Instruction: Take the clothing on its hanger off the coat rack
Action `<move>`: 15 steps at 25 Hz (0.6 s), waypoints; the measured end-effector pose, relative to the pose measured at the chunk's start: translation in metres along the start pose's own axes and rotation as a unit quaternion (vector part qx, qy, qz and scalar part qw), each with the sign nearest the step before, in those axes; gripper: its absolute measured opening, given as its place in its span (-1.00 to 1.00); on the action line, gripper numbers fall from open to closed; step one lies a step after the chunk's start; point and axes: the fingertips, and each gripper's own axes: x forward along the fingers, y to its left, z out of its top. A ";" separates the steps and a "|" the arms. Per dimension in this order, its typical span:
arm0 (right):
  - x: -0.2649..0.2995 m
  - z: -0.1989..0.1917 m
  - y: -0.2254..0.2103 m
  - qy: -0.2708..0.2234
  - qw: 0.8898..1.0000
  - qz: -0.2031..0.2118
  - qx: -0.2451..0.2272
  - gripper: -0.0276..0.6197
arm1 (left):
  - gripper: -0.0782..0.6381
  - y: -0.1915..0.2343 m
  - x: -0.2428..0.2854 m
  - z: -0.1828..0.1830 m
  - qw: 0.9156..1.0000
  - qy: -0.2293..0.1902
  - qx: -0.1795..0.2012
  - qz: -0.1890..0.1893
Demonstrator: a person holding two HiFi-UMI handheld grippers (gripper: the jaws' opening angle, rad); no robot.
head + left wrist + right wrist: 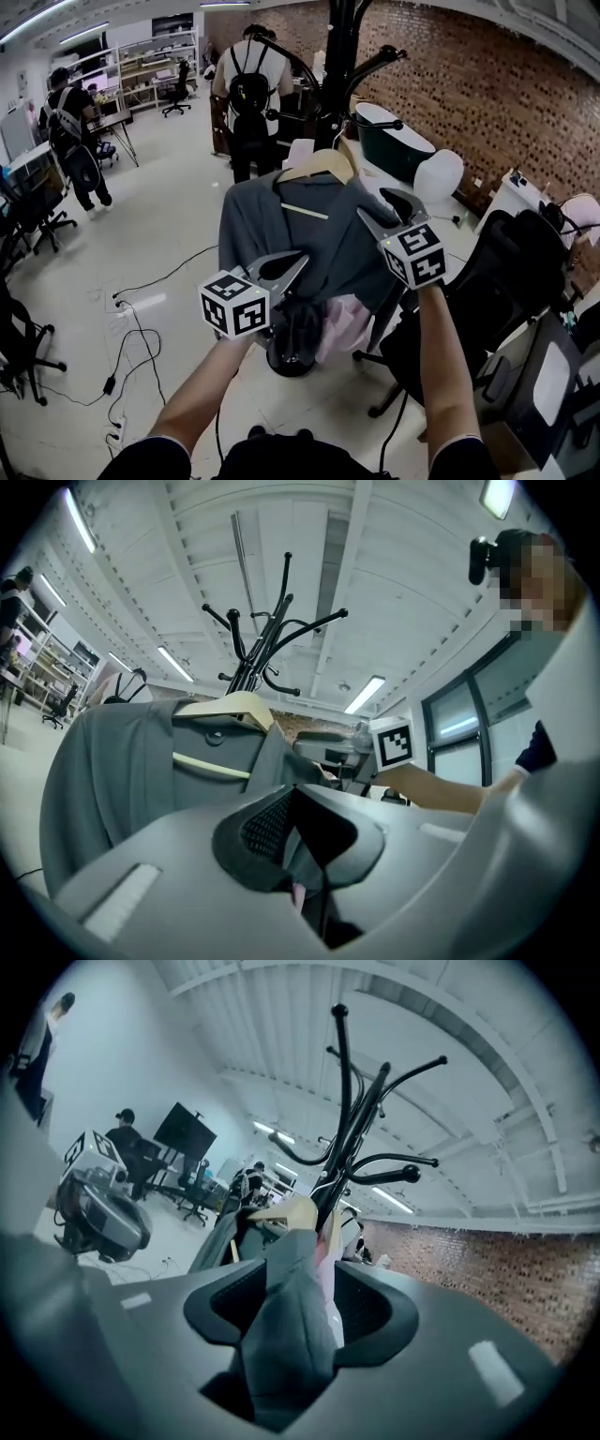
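**While the hanger is still at the rack, only one gripper has a real grip**

Although both grippers are at the clothing, the task looks to be only in its early part. The grey garment (pixel 281 234) hangs on a wooden hanger (pixel 323 164), and the hanger's top is right at the black coat rack (pixel 337 56), close to the pole. The hook itself I cannot make out, but nothing suggests that it has come off an arm of the rack, so I judge the garment as not yet removed.

The left gripper (pixel 298 260) is low on the front of the garment. In its own view the jaws are closed together on a fold of the grey fabric, and a small bit of pink cloth (pixel 342 323) shows in the same pinch. The right gripper (pixel 375 204) is higher, at the garment's right edge. Its jaws stand wide apart. A strip of grey fabric runs between them, but the pads do not press on it.

What is done, then, is one hold on the cloth. What is left seems to be nearly everything: a grip near the hanger, lifting the hook from the rack, and carrying the garment away.
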 end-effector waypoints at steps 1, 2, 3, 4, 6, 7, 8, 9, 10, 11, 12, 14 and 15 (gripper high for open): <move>0.008 -0.003 -0.001 0.020 1.000 0.006 -0.014 -0.23 | -0.75 0.000 0.000 0.001 1.000 -0.001 0.000 -0.002; 0.016 -0.008 0.000 0.039 0.999 0.014 -0.026 -0.22 | -0.75 0.000 -0.001 0.002 1.000 -0.002 0.001 -0.004; 0.023 -0.012 0.000 0.056 0.998 0.020 -0.035 -0.22 | -0.75 0.000 -0.002 0.003 1.000 -0.003 0.001 -0.005; 0.029 -0.015 0.001 0.068 0.997 0.024 -0.041 -0.22 | -0.75 0.001 -0.004 0.003 1.000 -0.004 0.001 -0.006; 0.036 -0.021 0.002 0.081 0.995 0.028 -0.045 -0.23 | -0.75 0.004 -0.008 0.005 1.000 -0.006 0.002 -0.004; 0.036 -0.022 0.003 0.083 0.995 0.031 -0.045 -0.26 | -0.75 0.005 -0.011 0.005 1.000 -0.007 0.003 -0.002; 0.036 -0.023 0.004 0.084 0.995 0.034 -0.043 -0.33 | -0.75 0.007 -0.014 0.006 1.000 -0.007 0.003 -0.001; 0.035 -0.023 0.005 0.084 0.995 0.040 -0.038 -0.34 | -0.75 0.009 -0.016 0.007 1.000 -0.008 0.003 0.001; 0.036 -0.023 0.006 0.083 0.995 0.047 -0.031 -0.35 | -0.75 0.011 -0.017 0.007 1.000 -0.008 0.003 0.003; 0.038 -0.024 0.007 0.082 0.995 0.054 -0.025 -0.35 | -0.75 0.013 -0.018 0.007 1.000 -0.008 0.002 0.004; 0.040 -0.025 0.008 0.081 0.995 0.059 -0.021 -0.35 | -0.75 0.013 -0.019 0.007 1.000 -0.008 0.001 0.004; 0.043 -0.028 0.008 0.079 0.995 0.064 -0.016 -0.39 | -0.75 0.012 -0.019 0.005 1.000 -0.007 0.000 0.002; 0.044 -0.029 0.007 0.078 0.995 0.063 -0.013 -0.46 | -0.75 0.011 -0.019 0.005 1.000 -0.006 0.000 0.001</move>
